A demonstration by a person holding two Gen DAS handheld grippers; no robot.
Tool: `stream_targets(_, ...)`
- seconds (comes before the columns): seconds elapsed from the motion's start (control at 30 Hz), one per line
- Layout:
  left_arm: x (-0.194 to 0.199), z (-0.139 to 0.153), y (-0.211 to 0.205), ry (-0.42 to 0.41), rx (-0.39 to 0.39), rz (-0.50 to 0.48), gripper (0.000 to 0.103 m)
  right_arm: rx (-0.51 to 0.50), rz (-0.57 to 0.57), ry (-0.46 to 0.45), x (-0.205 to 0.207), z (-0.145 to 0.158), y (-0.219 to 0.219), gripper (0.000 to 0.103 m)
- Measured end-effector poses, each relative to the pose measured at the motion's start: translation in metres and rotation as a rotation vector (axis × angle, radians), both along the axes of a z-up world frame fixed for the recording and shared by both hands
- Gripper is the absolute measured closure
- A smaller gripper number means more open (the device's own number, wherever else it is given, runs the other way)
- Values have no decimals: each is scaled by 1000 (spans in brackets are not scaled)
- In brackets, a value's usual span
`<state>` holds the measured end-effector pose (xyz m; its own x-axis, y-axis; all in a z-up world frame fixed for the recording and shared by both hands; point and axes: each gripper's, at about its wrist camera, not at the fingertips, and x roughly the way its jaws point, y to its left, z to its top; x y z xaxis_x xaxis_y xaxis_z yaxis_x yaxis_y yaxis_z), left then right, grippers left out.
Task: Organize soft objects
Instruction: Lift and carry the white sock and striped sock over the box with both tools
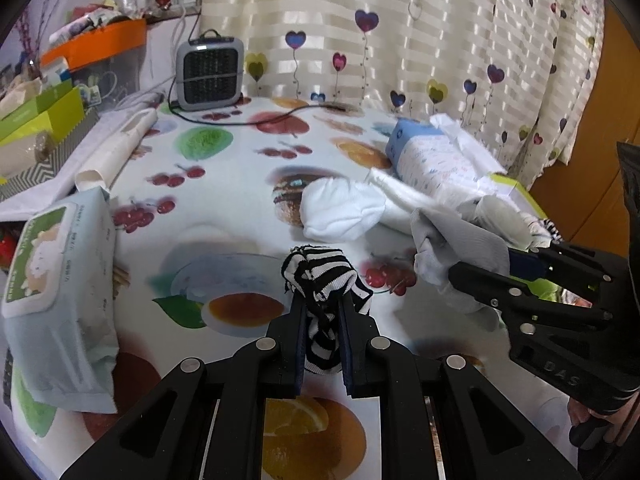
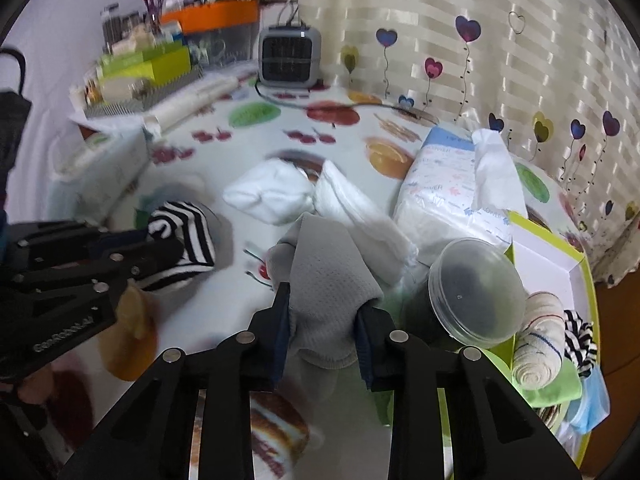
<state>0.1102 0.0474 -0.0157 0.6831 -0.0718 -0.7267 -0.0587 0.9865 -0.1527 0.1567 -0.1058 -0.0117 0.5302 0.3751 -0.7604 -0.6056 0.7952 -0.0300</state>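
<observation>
- Left hand-held gripper [image 1: 322, 312] clamps the striped sock [image 1: 320, 276] above the table [image 1: 224, 200].
- Right hand-held gripper [image 2: 322, 312] grips the grey sock [image 2: 324, 276].

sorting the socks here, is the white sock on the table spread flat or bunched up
Bunched up. The white sock lies in a rounded, puffy lump with creases on the fruit-print table, not laid out flat.
</observation>
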Motion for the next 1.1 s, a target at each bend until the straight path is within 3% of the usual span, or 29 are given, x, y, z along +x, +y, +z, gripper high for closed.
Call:
stream_targets(0.4, -20, 45, -12, -111, 9, -17, 90, 180, 7, -65, -28, 47, -17, 74)
stream_targets(1.1, -10, 71, -57, -173, 28, -138, 90, 240, -105, -156, -37, 76, -73, 74)
